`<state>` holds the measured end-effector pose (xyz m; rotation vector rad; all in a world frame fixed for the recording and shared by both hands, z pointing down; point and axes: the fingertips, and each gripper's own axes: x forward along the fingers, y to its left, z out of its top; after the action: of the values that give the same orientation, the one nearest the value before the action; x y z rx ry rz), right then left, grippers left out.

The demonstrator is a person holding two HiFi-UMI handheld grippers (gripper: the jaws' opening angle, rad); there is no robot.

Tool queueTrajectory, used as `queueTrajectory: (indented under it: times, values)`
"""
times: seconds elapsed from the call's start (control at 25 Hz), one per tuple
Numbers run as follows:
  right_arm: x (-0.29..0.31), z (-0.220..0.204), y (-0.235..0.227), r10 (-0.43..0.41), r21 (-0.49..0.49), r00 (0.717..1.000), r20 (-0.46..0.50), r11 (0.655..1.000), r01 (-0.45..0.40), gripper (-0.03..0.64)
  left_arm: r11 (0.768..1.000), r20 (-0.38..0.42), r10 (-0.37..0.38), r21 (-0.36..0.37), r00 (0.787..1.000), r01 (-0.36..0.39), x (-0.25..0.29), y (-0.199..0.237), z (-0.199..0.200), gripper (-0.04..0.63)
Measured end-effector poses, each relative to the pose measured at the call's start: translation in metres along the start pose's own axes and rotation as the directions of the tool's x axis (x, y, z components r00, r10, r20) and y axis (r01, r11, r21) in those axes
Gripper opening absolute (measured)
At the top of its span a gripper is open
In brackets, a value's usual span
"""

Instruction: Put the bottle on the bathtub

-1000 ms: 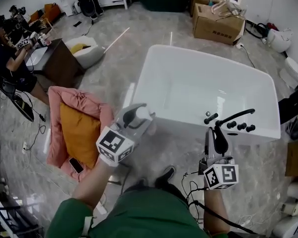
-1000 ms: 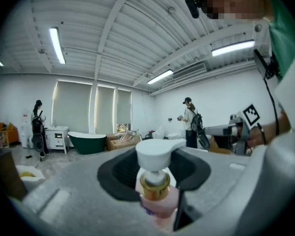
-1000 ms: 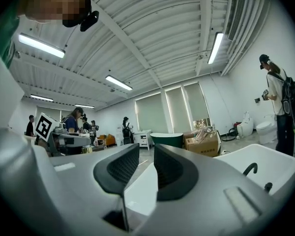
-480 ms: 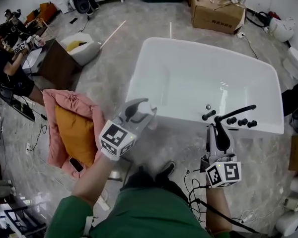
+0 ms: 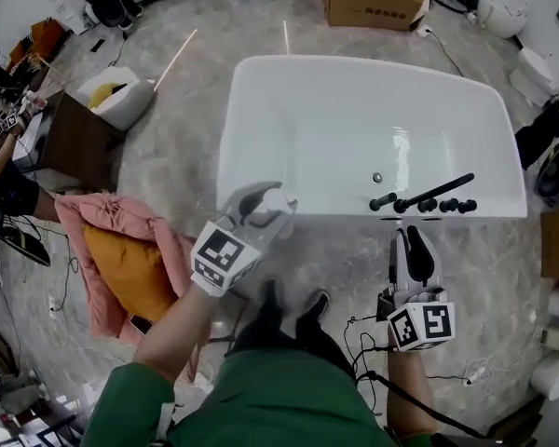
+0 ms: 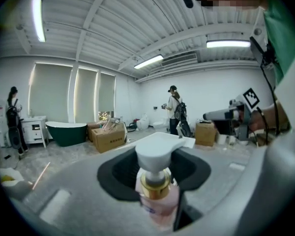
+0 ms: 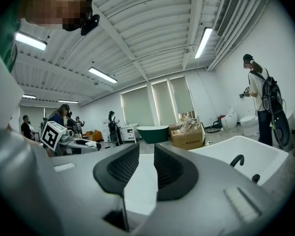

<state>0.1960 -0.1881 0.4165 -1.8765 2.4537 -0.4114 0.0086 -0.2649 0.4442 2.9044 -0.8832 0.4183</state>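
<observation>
Tub [image 5: 326, 128] fills the middle of the head view: white, nothing in it, long near rim facing me. Black taps [image 5: 429, 198] sit on that rim toward its right corner.

Left tongs [image 5: 264, 210] are at the near rim toward its left corner, clenched on the bottle [image 5: 273, 198]. Pads are on the pink body, with the gold collar and white pump head sticking up past them. The bottle looks upright in the left gripper view.

Right tongs [image 5: 412, 240] are short of the near rim, just below the taps and pointing at them. Jaws are a narrow gap apart with nothing between. Idle.

Step, as I read it: end of the carry, lining up on the rim. The bottle isn't set down yet, and I can't tell from above how much air is under it.

Next move:
- Centre the base over the flat of the near rim by the left corner, well clear of the taps.
- Lower until the base bears flat.
- Release and back straight out so the pads don't drag it.

Likely risk: narrow glossy rim and a tall bottle, so off-centre it tips into the tub or onto the floor.
</observation>
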Motion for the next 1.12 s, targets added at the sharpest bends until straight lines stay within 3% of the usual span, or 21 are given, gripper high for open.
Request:
queueTrajectory:
  times: [0.36,1.12]
  values:
    - [0.017,-0.022,-0.025,-0.112,0.024,0.993,-0.028,0.993,0.113,0.078,0.995,-0.042,-0.079,0.062,0.996,0.082,0.047,0.02,-0.03,0.161]
    - [0.04,-0.086,-0.053,-0.131,0.031,0.983,-0.13,0.99,0.136,0.078,0.994,-0.127,-0.095,0.041,0.987,0.101,0.109,0.049,-0.118,0.163]
